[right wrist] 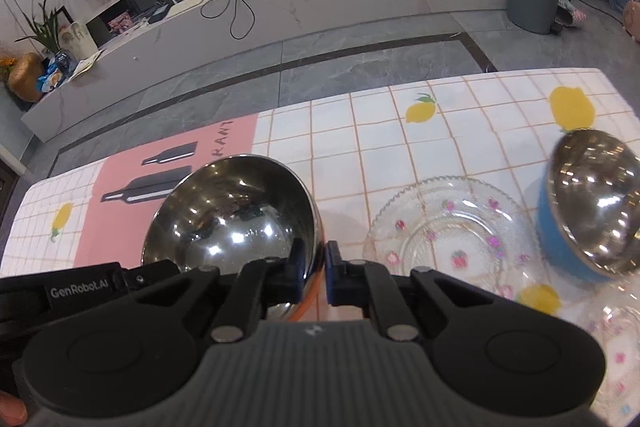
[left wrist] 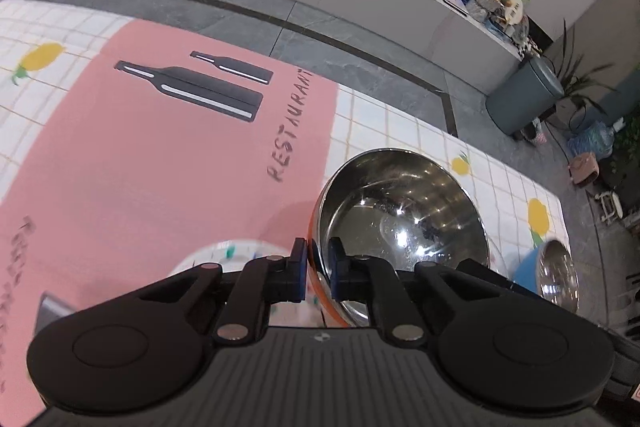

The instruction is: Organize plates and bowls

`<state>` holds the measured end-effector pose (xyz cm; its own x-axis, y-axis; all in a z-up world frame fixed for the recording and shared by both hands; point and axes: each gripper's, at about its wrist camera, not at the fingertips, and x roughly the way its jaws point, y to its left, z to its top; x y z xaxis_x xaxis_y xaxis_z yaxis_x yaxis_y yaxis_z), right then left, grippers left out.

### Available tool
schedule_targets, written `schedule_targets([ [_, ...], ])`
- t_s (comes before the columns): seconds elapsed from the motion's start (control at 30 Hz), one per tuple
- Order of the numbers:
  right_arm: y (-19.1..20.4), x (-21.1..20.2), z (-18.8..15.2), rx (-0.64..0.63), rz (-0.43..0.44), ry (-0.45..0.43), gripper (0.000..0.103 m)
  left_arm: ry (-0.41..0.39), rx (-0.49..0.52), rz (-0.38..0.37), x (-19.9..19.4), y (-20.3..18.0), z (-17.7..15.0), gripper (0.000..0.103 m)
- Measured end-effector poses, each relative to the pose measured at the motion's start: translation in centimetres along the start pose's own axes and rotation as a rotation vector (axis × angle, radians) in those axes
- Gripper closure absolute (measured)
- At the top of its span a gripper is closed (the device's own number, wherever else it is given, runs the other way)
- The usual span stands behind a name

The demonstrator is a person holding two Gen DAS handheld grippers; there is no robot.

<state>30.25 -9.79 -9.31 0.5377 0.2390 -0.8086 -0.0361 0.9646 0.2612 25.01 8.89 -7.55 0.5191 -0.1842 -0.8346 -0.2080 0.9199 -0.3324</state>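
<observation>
Clearly both grippers are clamped on one steel bowl [left wrist: 400, 219], each on an opposite side of its rim: the left gripper [left wrist: 318, 269] pinches the rim's left edge with one blue pad inside and one outside, and the right gripper [right wrist: 316, 269] does the same on the rim's right edge. This orange-sided bowl is round, so it has no long axis to speak of; its mouth faces up and tips a little toward the cameras, over the seam where the pink placemat [left wrist: 160, 155] meets the lemon-print tiled cloth on the worktop [right wrist: 460, 123]. Whether its base touches the worktop cannot be told, since the gripper bodies cover its near underside. To its right lies a clear glass plate [right wrist: 452, 231] with small pink flowers, flat on the cloth, and beyond that a blue-sided steel bowl [right wrist: 592, 211] tilted with its mouth toward the left, cut off by the picture edge. Another glass piece [right wrist: 612, 339] at the lower right is blurred and partly out of view. In the left wrist view a pale, blurred dish [left wrist: 228, 255] shows just behind the left gripper's finger.
</observation>
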Motion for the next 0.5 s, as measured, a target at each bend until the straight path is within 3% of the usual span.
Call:
schedule_targets([
  [0.13, -0.5, -3.6, -2.2, -0.024, -0.001, -0.014, 0.096, -0.006, 0.029, 0.018, -2.9, -1.3, -3.2, 0.092],
  [0.3, -2.9, -7.9, -6.6, 0.003, 0.008, -0.001, 0.096, 0.052, 0.01, -0.025, -5.0, -1.2, -8.3, 0.092],
  [0.5, -5.6, -12.3, -12.7, 0.016, 0.014, 0.009, 0.096, 0.065, 0.006, -0.041, -8.0, -1.6, -13.8, 0.091],
])
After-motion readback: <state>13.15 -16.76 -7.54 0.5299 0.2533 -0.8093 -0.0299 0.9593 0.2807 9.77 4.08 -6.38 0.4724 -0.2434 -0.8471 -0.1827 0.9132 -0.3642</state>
